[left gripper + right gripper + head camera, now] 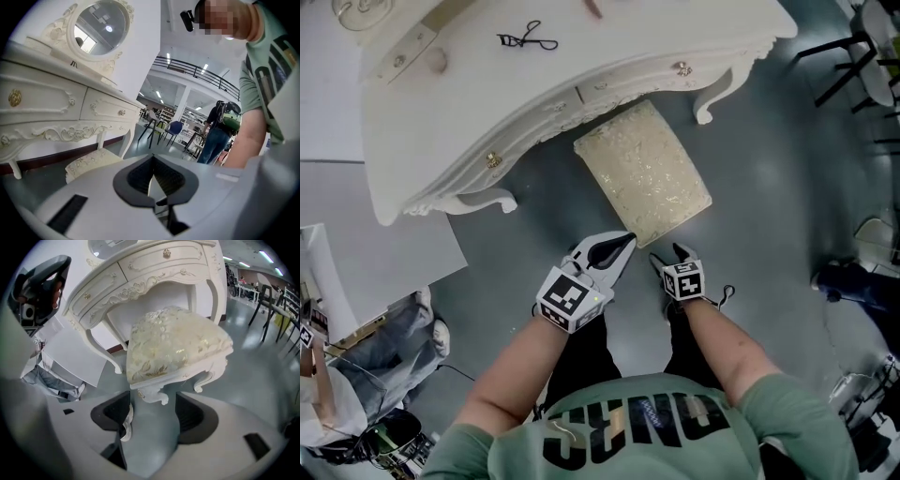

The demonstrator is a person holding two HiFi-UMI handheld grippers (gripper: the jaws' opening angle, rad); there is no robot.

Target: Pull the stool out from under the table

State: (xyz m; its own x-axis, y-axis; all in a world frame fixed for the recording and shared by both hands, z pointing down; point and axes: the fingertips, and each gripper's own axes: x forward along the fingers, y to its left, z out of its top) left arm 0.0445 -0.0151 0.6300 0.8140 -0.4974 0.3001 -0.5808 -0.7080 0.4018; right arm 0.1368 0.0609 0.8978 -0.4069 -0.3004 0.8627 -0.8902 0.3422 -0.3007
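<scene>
A stool (642, 173) with a cream patterned cushion and white carved legs stands half under the white dressing table (534, 84); its near end juts toward me. In the right gripper view the stool (176, 343) fills the middle, its carved near corner just beyond my right gripper (153, 408), which is open, the pads not touching the wood. The right gripper (673, 255) hovers at the stool's near edge. My left gripper (617, 247) hangs just left of that edge, apart from it, jaws shut on nothing. The left gripper (152, 161) sees the stool (91, 161) off to its left.
A small black wire object (528, 39) lies on the table top, and an oval mirror (101, 26) stands on it. A white board (375, 234) lies at the left. Black chairs (853, 47) and bags (862, 272) are at the right. A person with a backpack (220, 131) stands far off.
</scene>
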